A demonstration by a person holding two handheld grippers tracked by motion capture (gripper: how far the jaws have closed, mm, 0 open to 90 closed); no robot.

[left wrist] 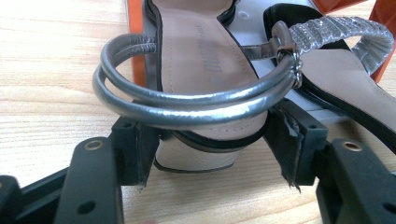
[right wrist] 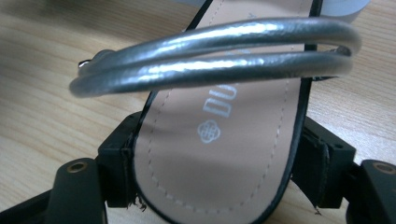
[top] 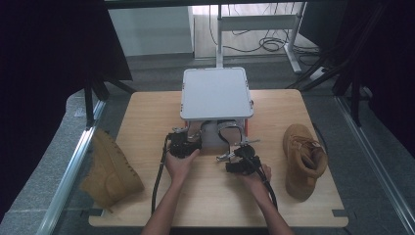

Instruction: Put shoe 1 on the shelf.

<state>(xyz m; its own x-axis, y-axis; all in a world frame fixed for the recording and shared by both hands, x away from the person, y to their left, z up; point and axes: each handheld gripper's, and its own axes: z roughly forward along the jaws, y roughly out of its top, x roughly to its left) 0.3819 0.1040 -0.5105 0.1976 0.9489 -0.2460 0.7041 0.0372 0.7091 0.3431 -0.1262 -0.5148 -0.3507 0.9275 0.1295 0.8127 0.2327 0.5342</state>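
Two sandals with beige insoles and silver ankle straps lie heel-first at the front of a grey box (top: pixel 217 93). The left sandal (top: pixel 196 128) sits with its heel (left wrist: pixel 196 158) between the jaws of my left gripper (left wrist: pixel 212 154), whose pads press on both sides; its double silver strap (left wrist: pixel 187 105) arches just above. The second sandal (left wrist: pixel 345 79) lies beside it. My right gripper (right wrist: pixel 217 182) is shut on the heel of that right sandal (right wrist: pixel 219 140), under its silver strap (right wrist: pixel 215 56). In the high view the left gripper (top: pixel 188 132) and the right gripper (top: pixel 237 151) are side by side.
The wooden table (top: pixel 147 112) carries a tan boot (top: pixel 303 159) at the right, toe toward me. Another tan boot (top: pixel 110 169) lies off the table's left edge. The box has orange sides (left wrist: pixel 135 42). Cables trail back from both grippers along the forearms.
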